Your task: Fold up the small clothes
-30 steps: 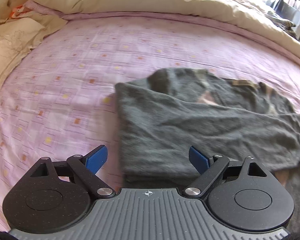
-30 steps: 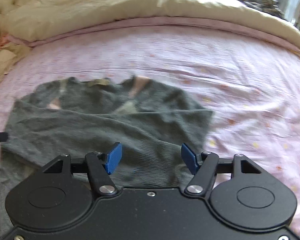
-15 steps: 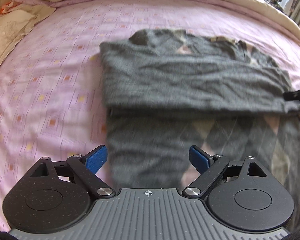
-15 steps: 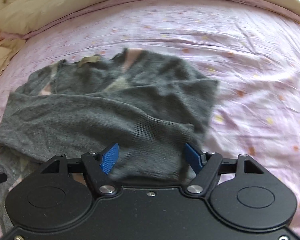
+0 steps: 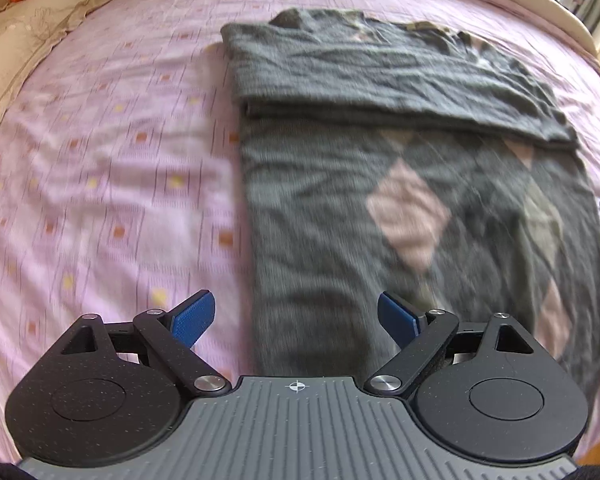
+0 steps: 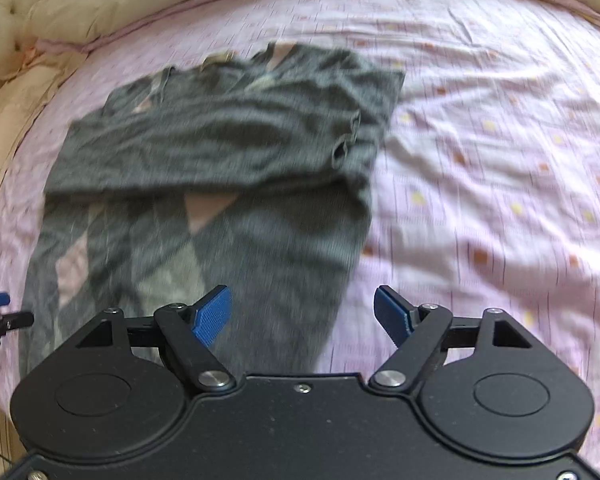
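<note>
Lying flat on the pink patterned bedsheet (image 5: 100, 184), one grey knit sweater (image 5: 340, 216) with pink and beige diamonds had its sleeves folded across its chest. Both claws, left (image 5: 296, 316) and right (image 6: 302, 314), hung wide apart, empty.

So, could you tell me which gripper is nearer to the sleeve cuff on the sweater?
Right. The right gripper straddles the right edge of the sweater, with the sleeve cuff ahead on that side; the left gripper is over the opposite, left edge.
</note>
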Motion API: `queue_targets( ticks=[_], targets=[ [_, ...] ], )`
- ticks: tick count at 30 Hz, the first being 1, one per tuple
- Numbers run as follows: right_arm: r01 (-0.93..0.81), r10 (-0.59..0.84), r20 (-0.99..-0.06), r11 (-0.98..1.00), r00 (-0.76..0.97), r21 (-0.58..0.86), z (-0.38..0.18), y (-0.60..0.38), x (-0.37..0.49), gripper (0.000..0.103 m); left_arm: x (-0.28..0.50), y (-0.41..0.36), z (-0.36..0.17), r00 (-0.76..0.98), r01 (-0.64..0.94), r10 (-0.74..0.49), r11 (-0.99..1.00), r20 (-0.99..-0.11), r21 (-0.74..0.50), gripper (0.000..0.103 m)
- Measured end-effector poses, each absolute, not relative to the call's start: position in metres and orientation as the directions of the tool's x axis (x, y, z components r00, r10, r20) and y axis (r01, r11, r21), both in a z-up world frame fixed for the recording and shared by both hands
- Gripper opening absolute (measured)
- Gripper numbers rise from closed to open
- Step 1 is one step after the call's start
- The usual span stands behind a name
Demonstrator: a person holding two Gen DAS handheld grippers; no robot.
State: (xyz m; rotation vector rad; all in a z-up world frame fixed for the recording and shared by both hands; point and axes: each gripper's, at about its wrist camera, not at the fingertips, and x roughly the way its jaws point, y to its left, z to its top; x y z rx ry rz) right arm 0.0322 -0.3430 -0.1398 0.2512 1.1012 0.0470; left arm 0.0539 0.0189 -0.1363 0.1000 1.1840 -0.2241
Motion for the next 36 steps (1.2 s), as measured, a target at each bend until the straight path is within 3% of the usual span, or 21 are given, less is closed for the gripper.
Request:
queue_targets(
  ticks=[20,23,26,31,36],
  targets=[
    [-0.136,0.3,-0.905,0.953,0.302,0.271,-0.169,-0.304,-0.062,0.081,-0.027,0.017,-0.167,0.234,0.2,-0.133,0.976,-0.963,-0.086,0.089],
    [-0.139,0.327,-0.897,0.944,0.297,0.298,-0.172,-0.307,-0.063,0.082,-0.03,0.015,-0.169,0.242,0.213,-0.126,0.974,-0.962,-0.075,0.093],
    [-0.143,0.365,-0.888,0.931,0.28,0.337,-0.177,-0.308,-0.065,0.09,-0.028,0.013,-0.173,0.234,0.22,-0.136,0.972,-0.963,-0.084,0.103],
    [-0.168,0.369,-0.884,0.928,0.287,0.332,-0.183,-0.297,-0.068,0.103,-0.028,0.008,-0.176,0.25,0.217,-0.108,0.975,-0.962,-0.053,0.102],
    [-0.127,0.332,-0.884,0.943,0.329,0.307,-0.185,-0.291,-0.072,0.103,-0.036,0.009,-0.177,0.275,0.232,-0.115,0.971,-0.954,-0.05,0.103]
  ],
)
